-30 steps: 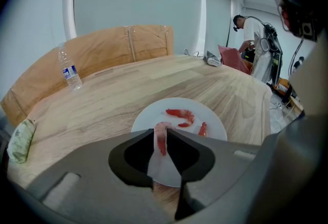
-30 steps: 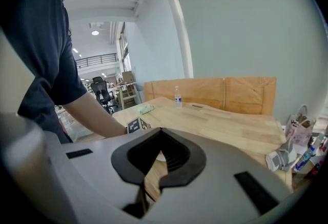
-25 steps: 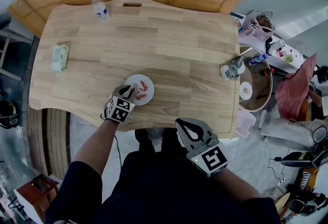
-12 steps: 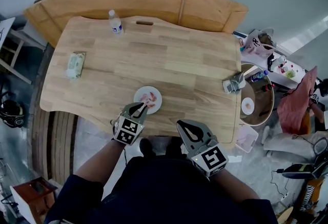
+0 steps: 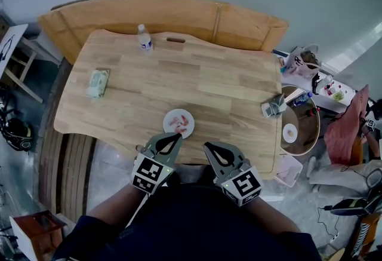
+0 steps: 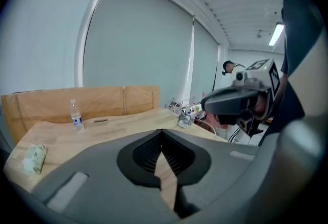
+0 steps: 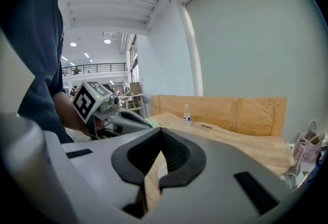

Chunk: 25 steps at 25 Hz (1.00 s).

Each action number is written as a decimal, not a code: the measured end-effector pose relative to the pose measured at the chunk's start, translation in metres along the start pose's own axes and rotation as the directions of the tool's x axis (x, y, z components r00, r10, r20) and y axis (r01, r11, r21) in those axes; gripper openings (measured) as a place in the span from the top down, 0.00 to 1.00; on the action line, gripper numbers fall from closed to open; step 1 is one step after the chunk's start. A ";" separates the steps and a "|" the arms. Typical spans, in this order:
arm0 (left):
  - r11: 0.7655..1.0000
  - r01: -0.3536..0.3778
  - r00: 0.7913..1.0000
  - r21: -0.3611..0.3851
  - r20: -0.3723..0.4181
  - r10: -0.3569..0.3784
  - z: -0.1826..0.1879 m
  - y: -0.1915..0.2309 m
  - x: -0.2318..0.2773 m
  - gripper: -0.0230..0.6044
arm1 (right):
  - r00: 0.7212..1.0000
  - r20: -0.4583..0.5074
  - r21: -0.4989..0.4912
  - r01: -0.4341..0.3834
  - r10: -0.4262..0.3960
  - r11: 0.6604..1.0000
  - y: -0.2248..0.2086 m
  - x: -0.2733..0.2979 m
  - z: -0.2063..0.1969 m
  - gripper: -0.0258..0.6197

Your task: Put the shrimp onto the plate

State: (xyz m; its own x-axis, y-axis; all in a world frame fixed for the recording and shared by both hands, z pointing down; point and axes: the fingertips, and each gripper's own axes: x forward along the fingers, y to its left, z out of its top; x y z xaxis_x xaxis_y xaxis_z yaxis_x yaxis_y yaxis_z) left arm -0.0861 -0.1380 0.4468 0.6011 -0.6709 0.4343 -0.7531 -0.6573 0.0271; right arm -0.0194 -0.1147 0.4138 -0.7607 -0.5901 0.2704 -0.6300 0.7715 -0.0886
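Note:
A small white plate sits near the table's front edge, with pink shrimp lying on it. My left gripper hovers just in front of the plate, at the table's edge, jaws shut with nothing in them. My right gripper is held beside it, off the front edge, also shut and empty. In the left gripper view the left gripper has its pads together, and the right gripper shows to its right. The right gripper view shows the right gripper shut, with the left gripper beside it.
A water bottle stands at the table's far side, a pack of wipes at the left. A grey object lies at the right edge. A wooden bench runs behind the table; a round side table stands to the right.
My left gripper has drawn back from over the plate to the table's front edge, near the right gripper. The shrimp stay on the plate. The head view has shifted.

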 end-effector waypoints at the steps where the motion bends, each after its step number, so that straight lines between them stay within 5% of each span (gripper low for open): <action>1: 1.000 0.010 1.000 -0.006 0.018 -0.010 0.007 -0.005 -0.005 0.95 | 1.000 0.005 -0.002 -0.004 0.004 1.000 0.003 0.001 0.002 0.95; 13: 0.997 0.070 0.992 -0.034 0.103 -0.066 0.028 -0.037 -0.031 0.95 | 0.998 -0.017 -0.015 -0.063 0.063 0.998 0.032 0.010 -0.003 0.95; 25: 0.997 0.074 0.992 -0.034 0.107 -0.070 0.024 -0.036 -0.038 0.95 | 0.998 -0.020 -0.019 -0.066 0.065 0.998 0.040 0.012 -0.003 0.95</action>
State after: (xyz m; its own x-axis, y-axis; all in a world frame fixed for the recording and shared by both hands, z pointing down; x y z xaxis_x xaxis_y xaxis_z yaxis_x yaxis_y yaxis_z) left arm -0.0759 -0.0972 0.4073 0.6776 -0.6558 0.3328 -0.7150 -0.6933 0.0897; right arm -0.0531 -0.0900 0.4163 -0.7970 -0.5335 0.2832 -0.5756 0.8130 -0.0884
